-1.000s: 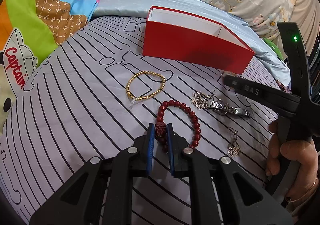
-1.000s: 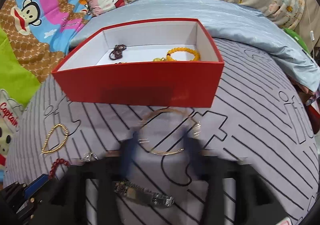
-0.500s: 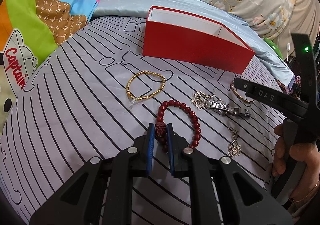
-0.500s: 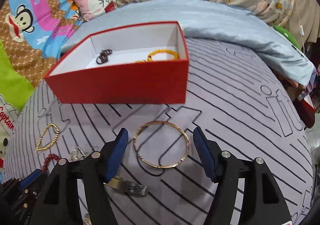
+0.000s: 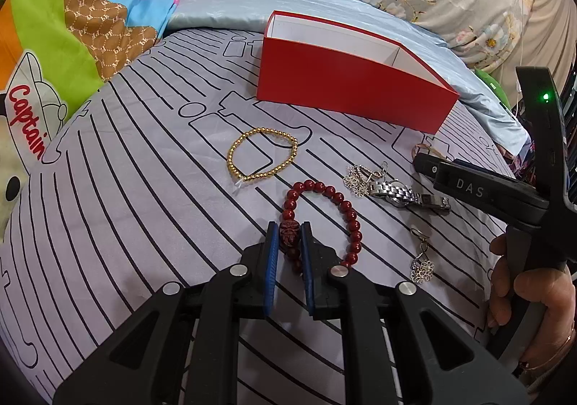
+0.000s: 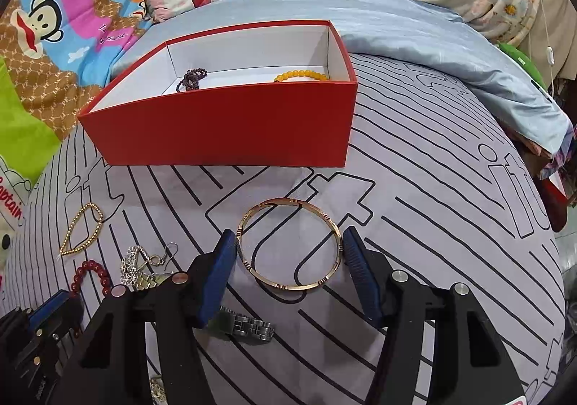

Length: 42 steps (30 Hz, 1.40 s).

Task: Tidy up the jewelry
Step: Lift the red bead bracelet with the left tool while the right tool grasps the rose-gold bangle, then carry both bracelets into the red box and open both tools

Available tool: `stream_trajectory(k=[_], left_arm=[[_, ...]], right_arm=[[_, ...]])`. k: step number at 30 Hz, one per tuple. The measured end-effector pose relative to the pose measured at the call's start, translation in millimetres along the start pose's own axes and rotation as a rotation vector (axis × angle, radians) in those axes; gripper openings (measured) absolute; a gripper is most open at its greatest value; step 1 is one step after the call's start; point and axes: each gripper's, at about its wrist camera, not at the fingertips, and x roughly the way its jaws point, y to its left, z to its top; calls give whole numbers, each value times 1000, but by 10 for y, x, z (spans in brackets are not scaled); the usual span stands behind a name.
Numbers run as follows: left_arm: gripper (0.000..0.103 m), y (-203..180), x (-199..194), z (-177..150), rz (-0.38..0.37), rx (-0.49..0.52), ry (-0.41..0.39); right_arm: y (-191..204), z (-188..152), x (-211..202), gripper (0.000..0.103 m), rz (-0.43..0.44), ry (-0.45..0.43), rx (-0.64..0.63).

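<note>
Right gripper (image 6: 288, 253) fingers now spread, closing around gold bangle (image 6: 289, 249); left gripper (image 5: 288, 246) clamps red bead bracelet (image 5: 321, 221).

The left gripper (image 5: 289, 235) points steeply downward, its 2 blue pads (image 5: 271, 257) drawn close and pressing on the carved bead of the red bead bracelet (image 5: 326, 219) between them. The right gripper (image 6: 288, 248) also tilts down, its jaws closing, the pads flanking the rose-gold bangle (image 6: 288, 248) lying between its fingertips without pressing it. A hand (image 5: 530, 289) wraps the right gripper's handle.
</note>
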Motion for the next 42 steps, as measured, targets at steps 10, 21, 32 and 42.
stream_trajectory(k=[10, 21, 32, 42], left_arm=[[12, -15, -55, -3, -24, -9, 2], [12, -112, -401, 183, -77, -16, -46], [12, -291, -794, 652, -122, 23, -139], [12, -437, -756, 1493, -122, 74, -254]], right_arm=[[-98, -77, -271, 58, 53, -36, 40], [-149, -161, -647, 58, 103, -77, 58], [-149, -15, -996, 59, 149, -148, 51], [-73, 589, -1007, 59, 184, -210, 22]])
